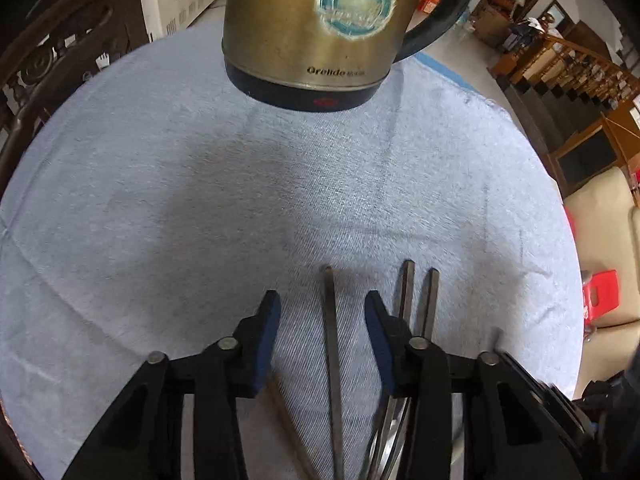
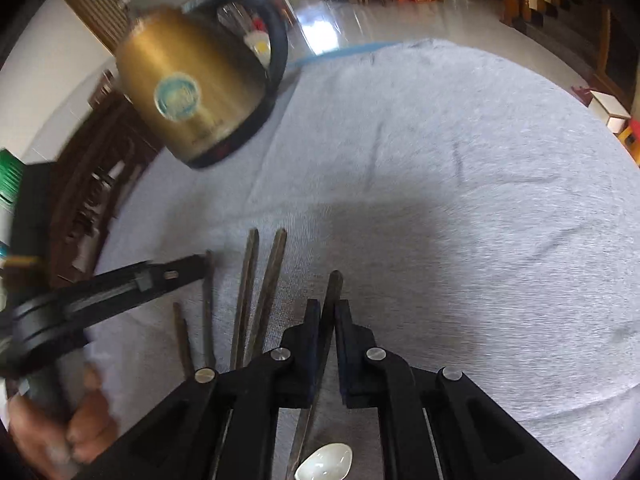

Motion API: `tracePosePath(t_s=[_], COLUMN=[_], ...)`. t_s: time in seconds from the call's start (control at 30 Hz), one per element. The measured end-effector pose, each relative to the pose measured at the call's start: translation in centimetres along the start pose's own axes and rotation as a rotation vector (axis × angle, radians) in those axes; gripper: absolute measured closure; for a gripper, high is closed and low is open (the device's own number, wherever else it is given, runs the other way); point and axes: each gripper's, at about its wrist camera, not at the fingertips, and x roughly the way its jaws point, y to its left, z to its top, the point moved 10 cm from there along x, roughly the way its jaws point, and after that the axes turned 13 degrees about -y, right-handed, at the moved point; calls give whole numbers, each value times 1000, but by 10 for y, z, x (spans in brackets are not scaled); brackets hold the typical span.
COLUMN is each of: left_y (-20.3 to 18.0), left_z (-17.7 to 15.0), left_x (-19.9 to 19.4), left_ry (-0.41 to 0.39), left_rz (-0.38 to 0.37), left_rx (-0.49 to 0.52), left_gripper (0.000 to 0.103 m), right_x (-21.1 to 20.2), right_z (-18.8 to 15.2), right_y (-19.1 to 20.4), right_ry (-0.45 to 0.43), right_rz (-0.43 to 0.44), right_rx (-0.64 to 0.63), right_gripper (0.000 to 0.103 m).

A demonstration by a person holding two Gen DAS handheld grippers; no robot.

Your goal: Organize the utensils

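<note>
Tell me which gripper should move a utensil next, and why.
Right. The right gripper already has its jaws closed on a spoon handle, bowl below. The left gripper is open, only straddling a chopstick on the cloth.

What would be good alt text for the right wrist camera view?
The right claw is shut on a dark utensil handle above a grey cloth-covered table, a pale spoon bowl showing beneath it. To its left lie several more dark handles, the left claw beside them, with a brass-coloured kettle behind.
</note>
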Motion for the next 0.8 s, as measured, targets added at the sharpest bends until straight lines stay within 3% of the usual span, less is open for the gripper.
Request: tracePosePath(t_s=[0.1, 0.17, 0.2, 0.33, 0.47, 0.8], left_y=[-1, -4, -5, -4, -2, -15], left_z=[2, 1, -2, -7, -9, -38], left_x=[6, 9, 10, -1, -45, -231], left_ry=[-24, -35, -29, -73, -169, -513], left_rz=[-4, 4, 6, 22, 5, -73], left_rx=[-12, 9, 26, 57, 64, 200], left_gripper=[73, 95, 97, 97, 98, 98], right_x=[-22, -34, -38, -77, -113, -228], right_z=[2, 4, 4, 7, 12, 1], right_y=[-7, -9, -8, -3, 0, 28], right_ry=[-44, -72, -88, -181, -262, -474], right_rz=[41, 69, 83, 120, 146, 170], right_rx=[32, 49, 49, 45, 55, 34], right_gripper=[95, 95, 95, 95, 96, 96])
